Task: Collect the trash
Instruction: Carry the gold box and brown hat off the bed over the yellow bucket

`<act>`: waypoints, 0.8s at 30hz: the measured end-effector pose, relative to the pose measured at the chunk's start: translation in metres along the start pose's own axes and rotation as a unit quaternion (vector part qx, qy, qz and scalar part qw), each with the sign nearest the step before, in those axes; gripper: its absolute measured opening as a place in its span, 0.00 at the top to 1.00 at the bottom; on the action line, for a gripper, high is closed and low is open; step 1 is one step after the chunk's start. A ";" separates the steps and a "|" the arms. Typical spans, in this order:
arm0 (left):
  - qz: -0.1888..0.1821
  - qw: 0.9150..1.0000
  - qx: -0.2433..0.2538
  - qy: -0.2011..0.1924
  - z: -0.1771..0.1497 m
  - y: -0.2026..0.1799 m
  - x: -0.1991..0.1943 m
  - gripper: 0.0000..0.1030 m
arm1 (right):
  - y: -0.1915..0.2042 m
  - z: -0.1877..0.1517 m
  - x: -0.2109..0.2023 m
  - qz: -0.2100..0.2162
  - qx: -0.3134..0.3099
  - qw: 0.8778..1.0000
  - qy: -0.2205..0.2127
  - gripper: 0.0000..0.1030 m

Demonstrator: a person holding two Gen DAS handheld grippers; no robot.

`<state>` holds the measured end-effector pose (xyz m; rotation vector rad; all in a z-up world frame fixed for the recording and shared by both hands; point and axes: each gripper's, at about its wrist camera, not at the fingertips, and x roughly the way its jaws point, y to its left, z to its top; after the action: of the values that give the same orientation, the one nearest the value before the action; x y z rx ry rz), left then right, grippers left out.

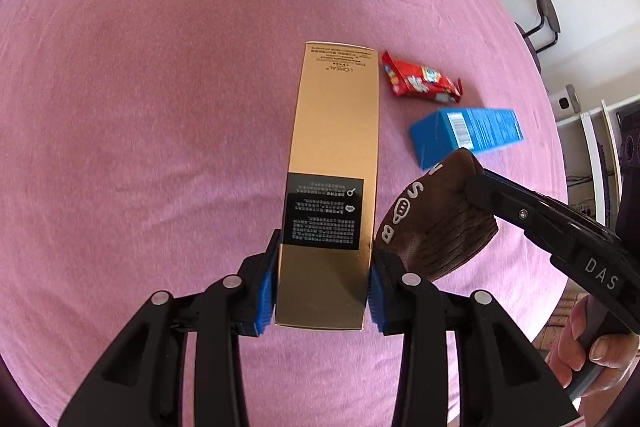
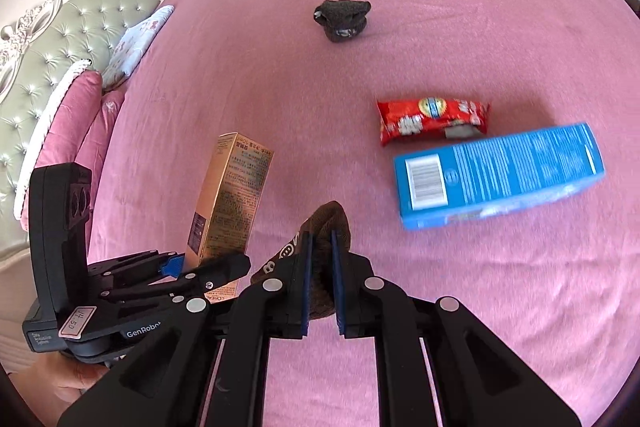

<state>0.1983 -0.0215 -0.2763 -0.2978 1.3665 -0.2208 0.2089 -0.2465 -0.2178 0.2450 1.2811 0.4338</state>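
Only the right wrist view showed the headboard (image 2: 52, 39) and pillows (image 2: 72, 115). Left gripper (image 1: 322, 287) clamped the gold box (image 1: 332, 155), its long axis pointing away over the pink sheet (image 1: 160, 107). Right gripper (image 2: 320, 279) pinched a brown sock (image 2: 324, 223) beside it; blue box (image 2: 500, 175) lay near.

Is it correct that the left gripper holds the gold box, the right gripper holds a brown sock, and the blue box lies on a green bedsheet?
Not quite: the bedsheet is pink, not green, as the right wrist view shows. The rest holds: the left gripper holds the gold box, the right gripper holds the brown sock, and the blue box lies on the sheet.
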 end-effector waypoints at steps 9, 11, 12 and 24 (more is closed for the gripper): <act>-0.023 0.995 0.085 0.048 -0.082 -0.047 -0.010 0.64 | -0.011 -0.101 -0.059 -0.030 0.074 0.996 -0.026 0.91; -0.028 0.992 0.107 0.057 -0.098 -0.061 -0.011 0.64 | -0.017 -0.121 -0.074 -0.038 0.095 0.994 -0.035 0.91; -0.029 0.991 0.117 0.062 -0.104 -0.068 -0.011 0.64 | -0.020 -0.132 -0.082 -0.042 0.106 0.993 -0.040 0.91; -0.063 0.963 0.237 0.113 -0.194 -0.197 -0.009 0.64 | -0.089 -0.264 -0.188 -0.090 0.215 0.969 -0.083 0.91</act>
<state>0.0094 -0.2198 -0.2359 0.0464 1.4722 -0.6935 -0.0697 -0.4260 -0.1642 0.5149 1.2092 -0.0252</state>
